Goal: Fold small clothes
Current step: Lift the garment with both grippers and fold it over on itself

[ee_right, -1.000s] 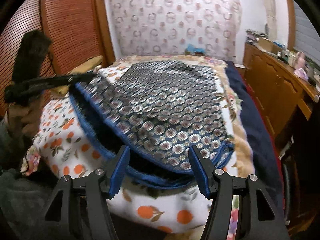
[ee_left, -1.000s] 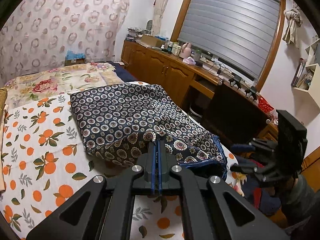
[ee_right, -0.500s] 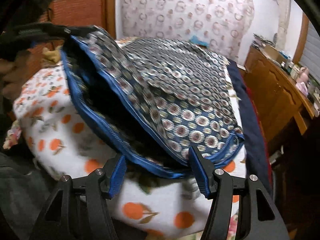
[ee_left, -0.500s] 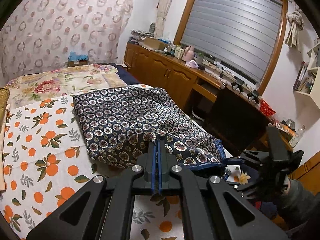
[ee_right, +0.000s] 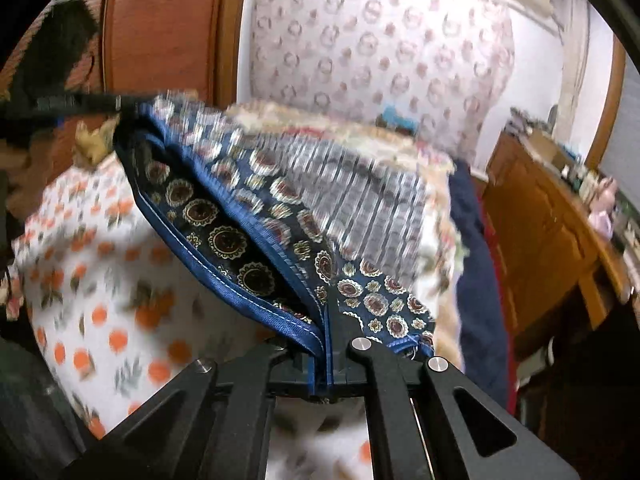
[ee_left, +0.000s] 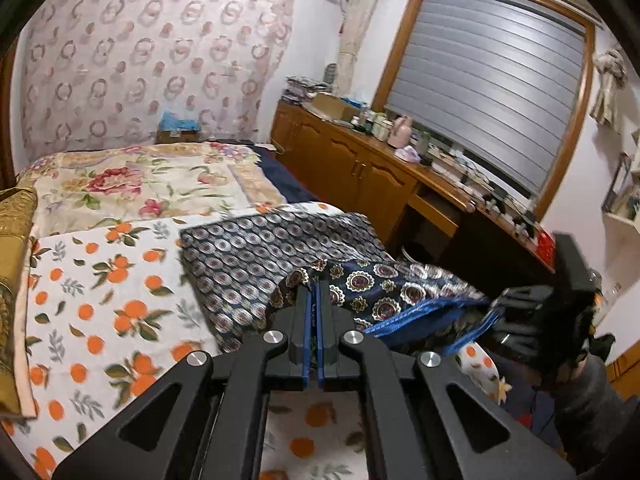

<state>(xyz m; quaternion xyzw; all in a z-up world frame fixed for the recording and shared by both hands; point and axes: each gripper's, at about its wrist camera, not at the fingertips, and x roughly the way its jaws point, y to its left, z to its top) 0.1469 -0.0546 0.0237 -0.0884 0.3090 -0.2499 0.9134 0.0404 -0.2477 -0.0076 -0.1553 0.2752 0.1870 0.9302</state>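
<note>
A navy garment (ee_left: 280,256) with round medallion print and blue trim lies on the orange-print bed sheet (ee_left: 100,288). My left gripper (ee_left: 313,300) is shut on its near edge and holds it lifted. My right gripper (ee_right: 325,320) is shut on the blue-trimmed hem (ee_right: 240,288) at the other near corner; it also shows at the right of the left wrist view (ee_left: 520,312). The garment (ee_right: 320,208) hangs stretched between the two grippers, its far part resting on the bed. The left gripper shows at the upper left of the right wrist view (ee_right: 116,102).
A floral quilt (ee_left: 140,176) covers the far end of the bed. A wooden cabinet (ee_left: 360,168) with clutter runs along the right under the window. A wooden wardrobe (ee_right: 160,32) stands left of the bed. A gold pillow (ee_left: 12,280) lies at the left edge.
My right gripper has closed on the garment's blue hem; it was open before. Both grippers have raised the near edge off the bed, and the cloth is moving.
</note>
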